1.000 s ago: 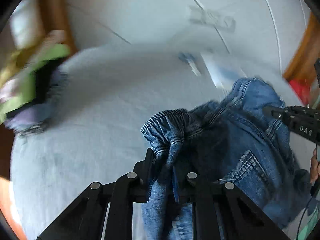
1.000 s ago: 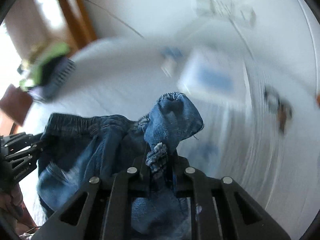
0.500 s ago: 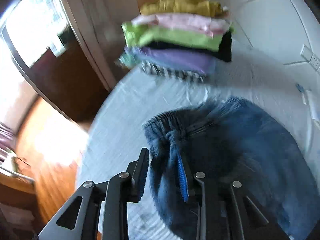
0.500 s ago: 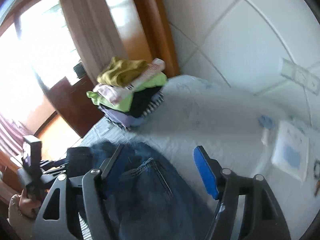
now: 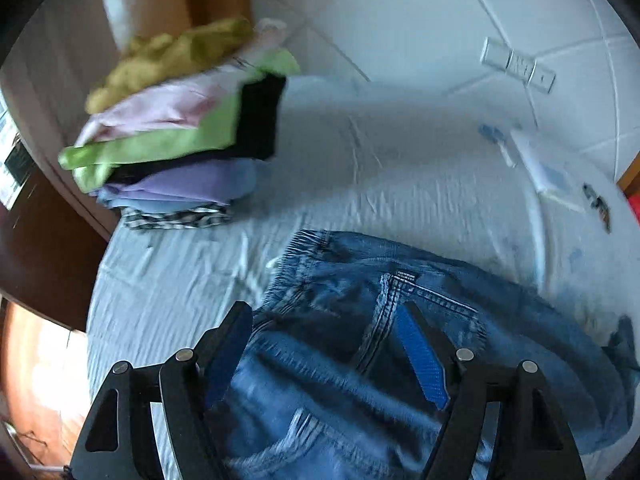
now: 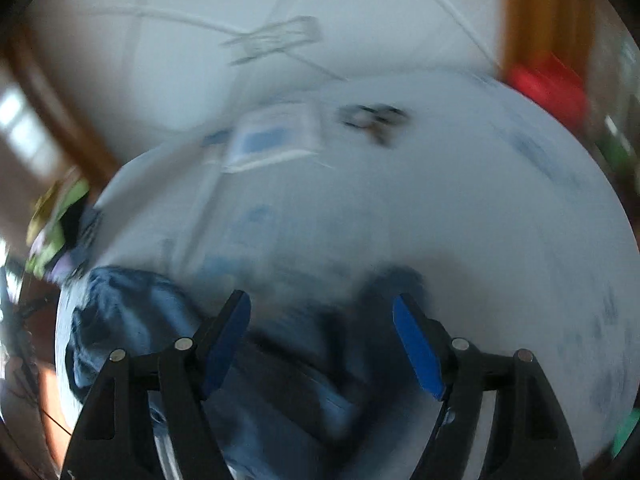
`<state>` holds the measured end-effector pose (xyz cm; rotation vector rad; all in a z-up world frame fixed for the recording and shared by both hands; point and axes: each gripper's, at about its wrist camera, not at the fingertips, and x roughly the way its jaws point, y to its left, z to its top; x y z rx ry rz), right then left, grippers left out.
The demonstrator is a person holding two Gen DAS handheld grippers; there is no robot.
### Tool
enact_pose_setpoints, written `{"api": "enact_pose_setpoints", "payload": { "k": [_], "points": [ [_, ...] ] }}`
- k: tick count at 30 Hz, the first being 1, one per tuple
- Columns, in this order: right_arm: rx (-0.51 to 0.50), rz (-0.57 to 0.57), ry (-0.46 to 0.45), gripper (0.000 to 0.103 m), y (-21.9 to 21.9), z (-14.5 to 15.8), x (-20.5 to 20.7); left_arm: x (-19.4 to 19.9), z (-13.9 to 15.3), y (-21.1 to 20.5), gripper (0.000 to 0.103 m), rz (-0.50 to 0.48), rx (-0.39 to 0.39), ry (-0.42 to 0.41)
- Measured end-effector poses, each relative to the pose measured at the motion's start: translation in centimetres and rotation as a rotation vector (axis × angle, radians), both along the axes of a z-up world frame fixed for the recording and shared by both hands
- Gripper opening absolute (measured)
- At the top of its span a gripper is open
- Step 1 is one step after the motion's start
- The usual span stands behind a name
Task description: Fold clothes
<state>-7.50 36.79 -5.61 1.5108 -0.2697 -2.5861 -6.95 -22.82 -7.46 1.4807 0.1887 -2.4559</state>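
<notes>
Blue jeans [image 5: 400, 340] lie spread on the pale grey bedsheet [image 5: 400, 168], elastic waistband toward the upper left and a back pocket in the middle. My left gripper [image 5: 324, 320] hovers open just over them, blue pads wide apart with nothing between. The right wrist view is heavily blurred. There my right gripper [image 6: 322, 316] is open too, above a dark part of the jeans [image 6: 132, 312] that runs off to the lower left.
A stack of folded clothes [image 5: 180, 128] with a yellow piece on top sits at the bed's far left corner. A white-and-blue packet [image 5: 548, 176] and a small dark item [image 5: 598, 204] lie near the tiled wall. A red object [image 6: 548, 88] shows at the far right.
A second ago both grippers were shut on bunched denim held up. Both have since let go and opened; the jeans now lie flat on the bed. The right view has swung right.
</notes>
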Motion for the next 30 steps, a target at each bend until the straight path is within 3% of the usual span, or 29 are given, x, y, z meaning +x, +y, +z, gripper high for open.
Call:
{"api": "enact_pose_setpoints", "payload": {
  "k": [3,5,7,17,18,19,20,21,22,23,26,30],
  "points": [
    [-0.018,-0.089,-0.076,0.076,3.0,-2.5,1.2,-1.9,-2.4,0.3,0.075,-0.017,0.004,-0.040],
    [-0.029,-0.130,-0.120,0.087,4.1,-4.2,1.7,-2.9,-3.8,0.3,0.075,-0.020,-0.001,-0.061],
    [-0.039,-0.144,-0.143,0.090,4.2,-5.4,1.9,-3.7,-5.0,0.2,0.075,-0.022,-0.009,-0.080],
    [0.003,-0.140,-0.265,0.088,1.9,-10.8,-0.7,-6.1,-10.0,0.0,0.077,-0.048,-0.039,-0.188],
    [-0.011,-0.117,-0.266,0.083,1.6,-11.0,-0.8,-6.1,-10.1,-0.1,0.076,-0.052,-0.031,-0.175],
    [0.002,-0.086,-0.280,0.050,1.1,-11.3,-1.0,-6.1,-10.0,-0.2,0.075,-0.049,-0.029,-0.168],
    [0.041,-0.070,-0.279,0.019,0.6,-11.2,-1.1,-6.0,-9.7,-0.1,0.060,-0.042,-0.039,-0.159],
    [0.083,-0.056,-0.275,0.017,0.1,-11.0,-1.2,-5.8,-9.5,-0.1,0.009,-0.034,-0.049,-0.151],
    [0.091,-0.037,-0.243,0.008,-0.3,-9.9,-1.1,-5.7,-9.3,-0.1,0.003,-0.027,-0.059,-0.142],
    [0.093,-0.018,-0.206,0.006,-0.7,-8.7,-1.0,-5.6,-9.0,-0.1,0.002,-0.019,-0.069,-0.134],
    [0.122,-0.011,-0.006,0.006,-0.9,-1.9,-1.1,-5.1,-5.7,-0.2,0.002,0.015,-0.130,-0.022],
    [0.056,-0.096,0.259,0.006,1.9,7.1,-3.4,-5.7,-0.6,-1.5,0.002,0.083,-0.182,0.118]
  ]
}}
